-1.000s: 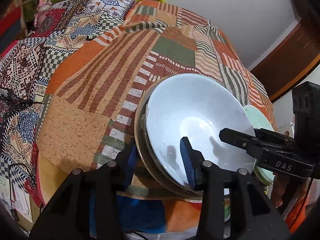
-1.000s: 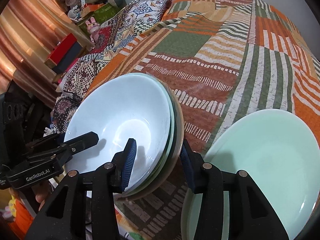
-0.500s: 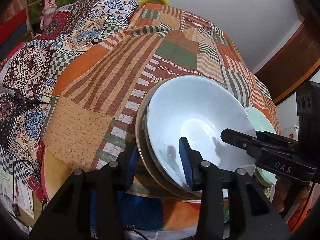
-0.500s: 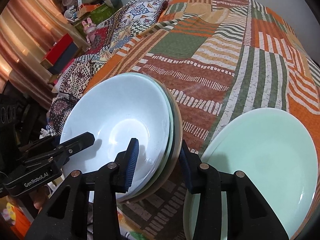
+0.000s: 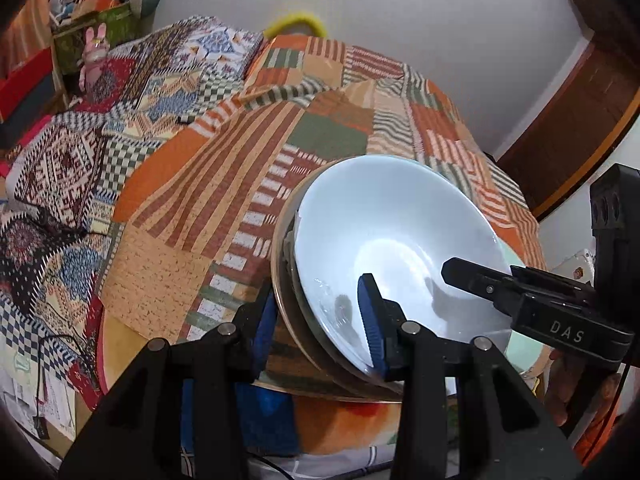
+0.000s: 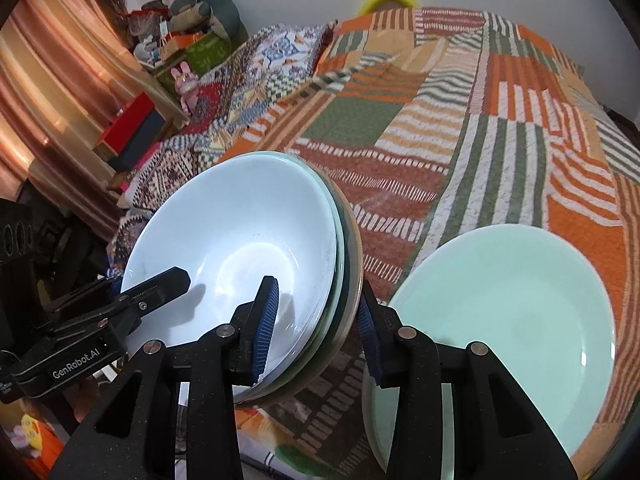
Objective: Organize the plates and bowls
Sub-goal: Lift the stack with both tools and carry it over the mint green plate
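A stack of nested dishes, a white bowl (image 5: 384, 240) on top with a greenish and a tan rim under it, is held above the patchwork bedspread. My left gripper (image 5: 316, 320) is shut on the stack's left rim, one pad inside the bowl and one under the stack. My right gripper (image 6: 318, 320) is shut on the stack's right rim in the same way; the white bowl (image 6: 240, 248) shows there too. A pale green plate (image 6: 504, 328) lies on the bed to the right of the stack, partly behind my right finger.
The patchwork bedspread (image 5: 224, 184) covers the bed. A second patterned quilt (image 5: 72, 160) lies at the left. Shelves with boxes and a pink toy (image 6: 185, 80) stand at the far left by a curtain. A wooden door (image 5: 580, 120) is at the right.
Both grippers have lifted the stack of dishes together a little higher above the bed. The grips have not changed. The green plate has stayed in place.
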A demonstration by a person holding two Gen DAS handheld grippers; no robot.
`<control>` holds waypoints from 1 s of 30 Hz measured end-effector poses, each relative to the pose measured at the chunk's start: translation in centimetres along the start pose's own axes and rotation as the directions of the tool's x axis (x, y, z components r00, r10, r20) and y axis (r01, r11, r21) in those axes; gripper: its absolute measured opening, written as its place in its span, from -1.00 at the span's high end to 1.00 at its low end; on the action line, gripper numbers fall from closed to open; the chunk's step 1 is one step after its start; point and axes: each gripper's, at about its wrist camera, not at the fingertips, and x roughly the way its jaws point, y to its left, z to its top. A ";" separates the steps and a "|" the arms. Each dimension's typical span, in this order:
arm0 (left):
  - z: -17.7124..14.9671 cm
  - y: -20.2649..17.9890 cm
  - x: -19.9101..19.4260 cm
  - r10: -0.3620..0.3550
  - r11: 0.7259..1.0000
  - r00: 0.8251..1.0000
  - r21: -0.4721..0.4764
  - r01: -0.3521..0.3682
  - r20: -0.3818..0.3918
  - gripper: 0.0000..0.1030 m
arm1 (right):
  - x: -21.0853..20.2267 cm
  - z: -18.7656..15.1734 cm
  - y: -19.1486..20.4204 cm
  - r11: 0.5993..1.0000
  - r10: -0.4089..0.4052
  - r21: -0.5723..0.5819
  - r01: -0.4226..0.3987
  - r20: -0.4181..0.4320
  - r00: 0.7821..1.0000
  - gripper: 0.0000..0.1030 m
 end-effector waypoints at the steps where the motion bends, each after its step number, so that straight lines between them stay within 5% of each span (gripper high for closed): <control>1: 0.1 -0.4 -0.3 -0.001 1.000 1.000 0.007 0.001 0.007 0.22 | -0.4 0.0 0.0 1.000 -0.001 0.001 0.001 0.009 1.000 0.31; 15: 1.1 -6.8 -3.2 -0.043 0.991 0.997 0.126 0.035 0.059 0.22 | -6.4 -0.9 -2.5 0.999 -0.031 0.048 0.024 0.136 0.990 0.31; 30: 0.4 -13.9 -1.7 -0.103 0.968 0.995 0.228 0.101 0.000 0.22 | -10.8 -3.6 -7.6 0.986 -0.090 0.153 0.060 0.197 0.976 0.31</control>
